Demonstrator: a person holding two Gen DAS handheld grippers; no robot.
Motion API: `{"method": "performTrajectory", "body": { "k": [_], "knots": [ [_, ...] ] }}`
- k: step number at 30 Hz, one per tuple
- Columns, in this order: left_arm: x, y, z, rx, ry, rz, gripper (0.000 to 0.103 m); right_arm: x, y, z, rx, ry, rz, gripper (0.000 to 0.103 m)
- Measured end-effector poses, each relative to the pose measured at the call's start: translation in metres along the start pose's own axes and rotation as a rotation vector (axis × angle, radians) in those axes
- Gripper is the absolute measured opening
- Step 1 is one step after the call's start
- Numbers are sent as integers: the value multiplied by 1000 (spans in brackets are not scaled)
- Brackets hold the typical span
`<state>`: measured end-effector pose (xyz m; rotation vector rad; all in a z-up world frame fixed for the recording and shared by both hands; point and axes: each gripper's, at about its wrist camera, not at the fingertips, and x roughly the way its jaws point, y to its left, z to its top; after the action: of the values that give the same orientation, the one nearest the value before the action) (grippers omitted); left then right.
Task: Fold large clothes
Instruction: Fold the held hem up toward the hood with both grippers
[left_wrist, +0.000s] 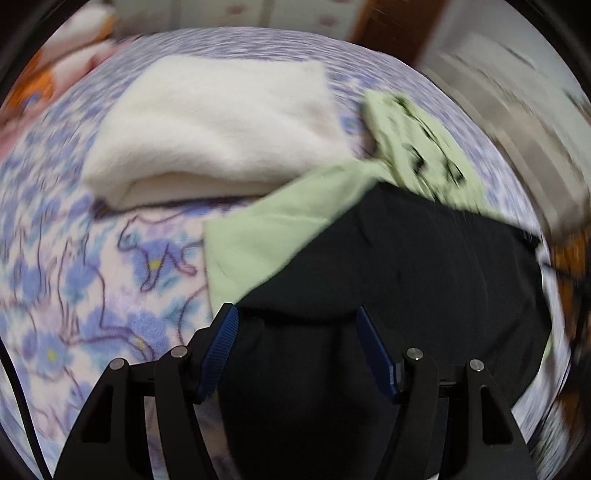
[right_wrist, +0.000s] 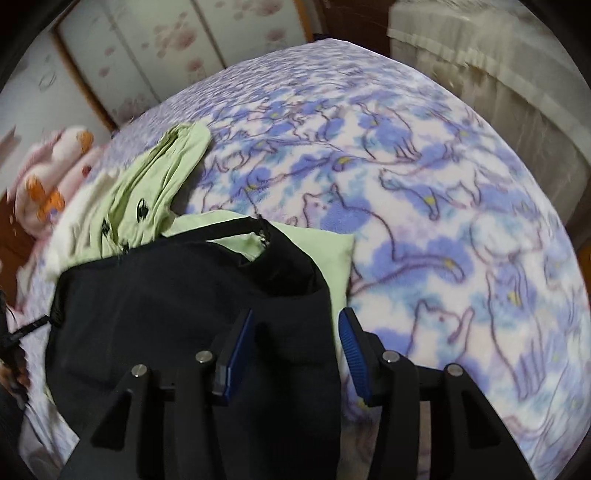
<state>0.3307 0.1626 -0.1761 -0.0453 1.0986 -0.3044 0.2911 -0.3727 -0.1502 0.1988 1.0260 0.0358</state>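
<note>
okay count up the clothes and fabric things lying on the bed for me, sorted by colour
Black: 1, the black garment under both grippers.
Light green: 2, the plain green piece and the green printed piece.
White: 1, the folded white fleece.
Total: 4, all on the cat-print blanket.

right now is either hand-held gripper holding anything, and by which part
Nothing is clamped. Both the left hand-held gripper and right hand-held gripper stand open, fingers astride the near edge of the black garment.

Both wrist cameras are looking down closely onto the black fabric garment (left_wrist: 406, 266) (right_wrist: 184, 295), sharing it, the left facing from its opposite side.
</note>
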Motion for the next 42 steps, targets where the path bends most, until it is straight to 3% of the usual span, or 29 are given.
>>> {"method": "performTrajectory", "body": {
  "k": [2, 6, 10, 15, 17, 23, 25, 27, 29, 31, 33, 36, 38, 42],
  "knots": [
    [-6, -9, -6, 103, 1, 16, 65, 6, 6, 1, -40, 2, -13, 47],
    [-1, -25, -6, 249, -37, 180, 65, 18, 14, 5, -66, 4, -45, 48],
    [19, -28, 12, 271, -36, 245, 65, 27, 13, 11, -46, 4, -57, 48],
    [37, -45, 26, 379, -97, 327, 65, 32, 9, 18, -42, 11, -55, 47],
    [39, -46, 31, 362, -110, 306, 65, 33, 8, 22, -45, 4, -61, 48],
    [37, -18, 49, 171, -153, 215, 61, 36, 12, 25, -60, -11, -61, 48],
    [40, -16, 48, 175, -147, 183, 47, 39, 19, 25, -97, -14, -68, 47],
    [45, -22, 47, 207, -131, 141, 15, 41, 27, 24, -136, -26, -79, 47],
    [45, -27, 46, 219, -147, 153, 13, 43, 32, 23, -158, -35, -107, 45],
    [40, -25, 47, 182, -166, 131, 9, 42, 32, 22, -143, -40, -103, 23],
    [29, -17, 48, 95, -183, 75, 8, 33, 27, 21, -85, -53, -63, 15],
    [9, 0, 52, -34, -196, -52, 7, 13, 15, 22, 14, -88, 43, 13],
    [-1, 8, 54, -97, -203, -96, 6, -3, 5, 24, 89, -112, 121, 13],
    [0, 30, 61, -226, -161, -96, 5, -15, -1, 38, 171, -135, 200, 12]
  ]
}}
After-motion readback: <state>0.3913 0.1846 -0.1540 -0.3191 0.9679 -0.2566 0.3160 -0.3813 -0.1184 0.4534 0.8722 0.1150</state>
